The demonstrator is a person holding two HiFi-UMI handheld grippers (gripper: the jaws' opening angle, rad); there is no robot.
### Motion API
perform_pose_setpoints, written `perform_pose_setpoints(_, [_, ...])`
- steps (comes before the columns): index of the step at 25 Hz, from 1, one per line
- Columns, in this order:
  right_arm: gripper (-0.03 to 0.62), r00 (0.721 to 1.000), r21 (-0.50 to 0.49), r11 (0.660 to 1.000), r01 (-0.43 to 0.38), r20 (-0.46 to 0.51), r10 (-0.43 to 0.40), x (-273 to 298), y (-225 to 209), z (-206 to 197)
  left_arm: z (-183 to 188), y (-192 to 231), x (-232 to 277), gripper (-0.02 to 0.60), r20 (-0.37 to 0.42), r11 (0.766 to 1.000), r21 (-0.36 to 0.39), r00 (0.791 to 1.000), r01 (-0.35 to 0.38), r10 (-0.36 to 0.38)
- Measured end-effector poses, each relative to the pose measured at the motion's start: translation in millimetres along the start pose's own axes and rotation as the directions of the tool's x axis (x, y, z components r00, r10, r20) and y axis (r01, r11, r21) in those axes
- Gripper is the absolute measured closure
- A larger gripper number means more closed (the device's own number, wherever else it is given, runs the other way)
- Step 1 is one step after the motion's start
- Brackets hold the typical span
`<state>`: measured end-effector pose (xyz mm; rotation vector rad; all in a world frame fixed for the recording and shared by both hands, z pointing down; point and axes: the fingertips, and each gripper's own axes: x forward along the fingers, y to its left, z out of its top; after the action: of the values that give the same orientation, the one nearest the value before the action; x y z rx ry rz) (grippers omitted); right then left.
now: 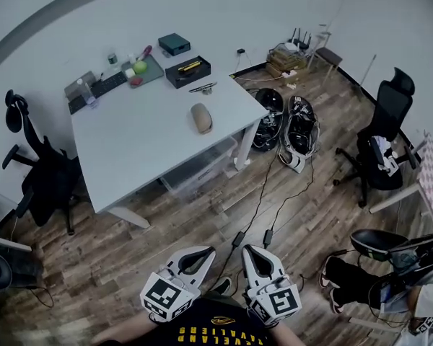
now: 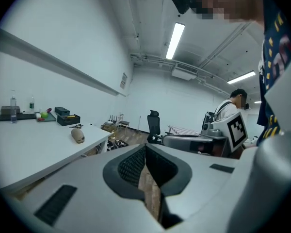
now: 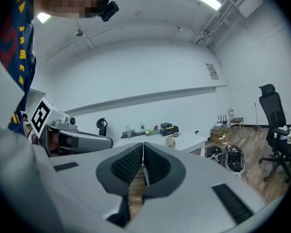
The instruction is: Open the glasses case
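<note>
My left gripper (image 1: 200,253) and right gripper (image 1: 250,252) are closed, empty. I'd open both, then approach the glasses case (image 1: 201,117) at twelve o'clock

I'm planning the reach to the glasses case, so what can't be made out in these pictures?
Glasses case: seam and clasp, too small in every view.
Small dark item beyond it: too small to identify, head view.
Black tray: contents too small, head view.
Other person: cut off by the head view's right edge.
</note>
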<state>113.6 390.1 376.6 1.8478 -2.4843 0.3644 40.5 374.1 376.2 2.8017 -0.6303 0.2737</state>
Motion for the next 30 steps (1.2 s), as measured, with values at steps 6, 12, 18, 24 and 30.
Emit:
perform_pose_setpoints(6, [0.577,0.999,-0.014,0.999,-0.035,-0.039,0.035,37,-6,-5,0,35,11,0.568,0.001,0.999,-0.021,0.999,-0.05,0.05])
perform_pose_setpoints(12, [0.577,0.998,-0.024,1.0,0.0,-0.056,-0.002,93,-19,6,14,90,33,0.568,0.021,0.999,-0.034,1.0,-0.011,0.012])
perform_pose_setpoints(18, [0.577,0.998,-0.027,0.998,0.054,-0.033,-0.055,157,-39,31,46,152,55,0.568,0.051,0.999,0.008,0.998,0.038,-0.038])
perform_pose_setpoints(24, [0.577,0.993,-0.034,0.995,0.096,-0.058,-0.098,210,-42,39,62,211,58,0.568,0.064,0.998,0.027,0.996,0.057,-0.059])
perform_pose_setpoints(30, [0.577,0.992,-0.056,0.995,0.08,-0.089,-0.085,247,-39,47,72,259,60,0.568,0.097,1.0,-0.013,0.995,0.002,-0.001])
